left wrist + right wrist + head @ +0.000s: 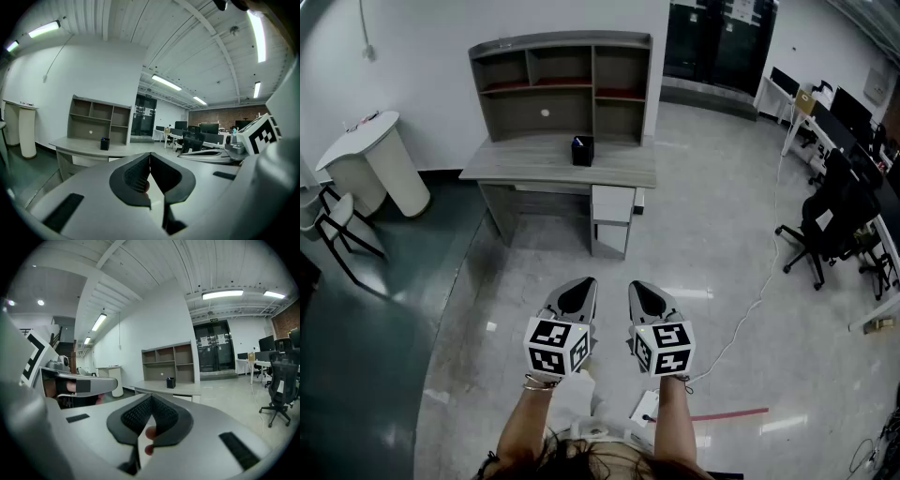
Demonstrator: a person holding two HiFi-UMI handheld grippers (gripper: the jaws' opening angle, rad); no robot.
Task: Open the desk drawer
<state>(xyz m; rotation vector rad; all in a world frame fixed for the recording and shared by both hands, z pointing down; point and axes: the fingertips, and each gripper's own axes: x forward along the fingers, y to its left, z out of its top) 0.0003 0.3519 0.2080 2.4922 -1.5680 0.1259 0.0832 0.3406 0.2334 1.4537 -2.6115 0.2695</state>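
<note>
The left tongs (pixel 578 291) and right tongs (pixel 641 294) are clenched on nothing, held side by side, well apart from the desk (pixel 525 162) with its closed drawer (pixel 612 202).

An office: monitors (pixel 851 111), black swivel chairs (pixel 830 220), and a shelved desk (pixel 558 161).

Grey desk (pixel 525 161) w/ black box (pixel 582 150), drawer (pixel 612 203) prob. white.

Desk drawer (pixel 612 202): white front, appears shut, under right end of grey desk (pixel 525 161).
</note>
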